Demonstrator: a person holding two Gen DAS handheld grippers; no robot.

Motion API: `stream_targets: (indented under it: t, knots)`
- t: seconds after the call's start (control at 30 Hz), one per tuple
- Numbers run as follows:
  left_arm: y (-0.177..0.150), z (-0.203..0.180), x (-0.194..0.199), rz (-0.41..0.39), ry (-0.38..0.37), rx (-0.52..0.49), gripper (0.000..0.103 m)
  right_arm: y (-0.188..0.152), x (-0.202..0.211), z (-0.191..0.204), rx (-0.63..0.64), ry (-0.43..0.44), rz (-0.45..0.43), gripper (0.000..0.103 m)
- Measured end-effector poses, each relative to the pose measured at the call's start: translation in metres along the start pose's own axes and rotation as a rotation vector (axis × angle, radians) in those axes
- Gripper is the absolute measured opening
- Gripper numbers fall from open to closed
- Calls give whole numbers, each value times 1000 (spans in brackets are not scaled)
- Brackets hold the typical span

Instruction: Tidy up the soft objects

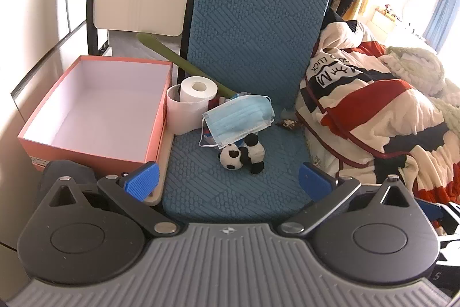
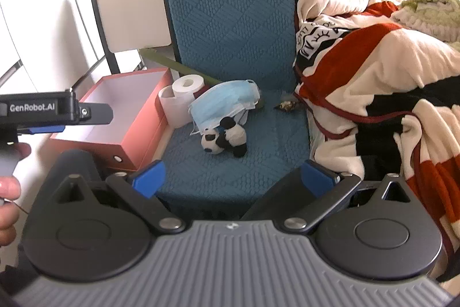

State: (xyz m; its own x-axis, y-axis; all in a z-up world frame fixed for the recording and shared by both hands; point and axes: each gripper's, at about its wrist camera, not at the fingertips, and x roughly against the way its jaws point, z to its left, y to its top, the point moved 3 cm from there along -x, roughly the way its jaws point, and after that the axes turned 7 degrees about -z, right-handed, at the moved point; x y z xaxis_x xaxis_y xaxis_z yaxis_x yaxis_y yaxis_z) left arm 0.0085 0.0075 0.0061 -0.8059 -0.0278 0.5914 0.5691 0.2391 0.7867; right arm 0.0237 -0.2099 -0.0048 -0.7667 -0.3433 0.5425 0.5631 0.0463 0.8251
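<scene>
left gripper (image 1: pixel 228 181): fingers spread wide, empty, hanging over the front of the blue seat cushion (image 1: pixel 230 192)
right gripper (image 2: pixel 233 177): fingers also parted, holding nothing
panda plush (image 1: pixel 243 154): lying on its side mid-seat, its top touching the face mask (image 1: pixel 238 118)
handling: likely light and squashy, won't slip or break; pinch across the white belly
mask: limp, thin; take the pleated middle, not the ear loops
toilet roll (image 1: pixel 191 104): just beside the empty orange box (image 1: pixel 95 151), probably the drop spot
</scene>
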Motion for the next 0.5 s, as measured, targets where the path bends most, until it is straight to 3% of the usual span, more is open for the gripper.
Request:
stream_targets:
  t: [0.5]
  knots:
    - [5,-4,7,11,-1,-23,103,2,5,-1,-22,15,23,103]
